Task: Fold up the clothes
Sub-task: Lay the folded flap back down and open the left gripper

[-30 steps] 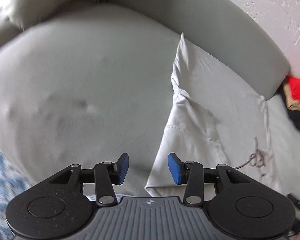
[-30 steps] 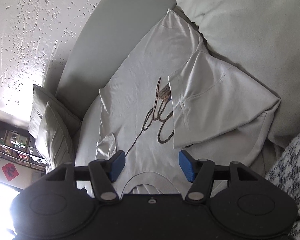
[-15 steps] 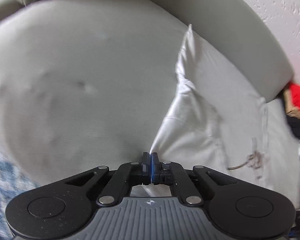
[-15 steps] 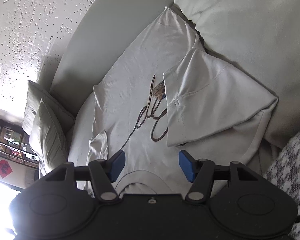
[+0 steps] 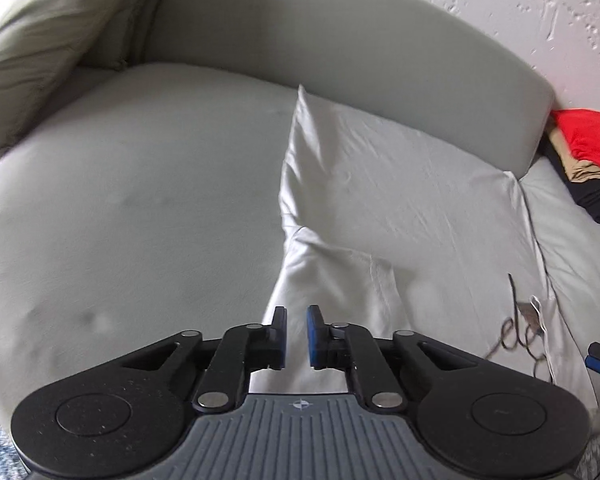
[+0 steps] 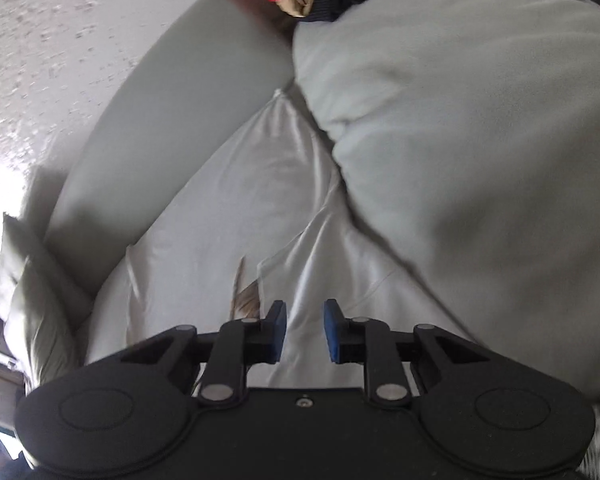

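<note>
Both grippers are nipping the white T-shirt [image 5: 400,208] spread on the grey sofa [image 5: 120,200]: left gripper [image 5: 296,334] seemingly pinching cloth, right gripper [image 6: 303,330] closing (grip unclear). Lifting evenly should keep the fold square.

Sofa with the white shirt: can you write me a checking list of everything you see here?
Surface: grey sofa seat.
Job's things: white T-shirt with script print, spread out, partly folded.
Clutter: red, tan and black clothes pile at the sofa's end.
Grippers: left gripper just closed, then eased slightly, pinching T-shirt fabric; right gripper just closing over the T-shirt, grip unclear.
Cables: nothing seen.
Surroundings: textured wall, pillow.
</note>
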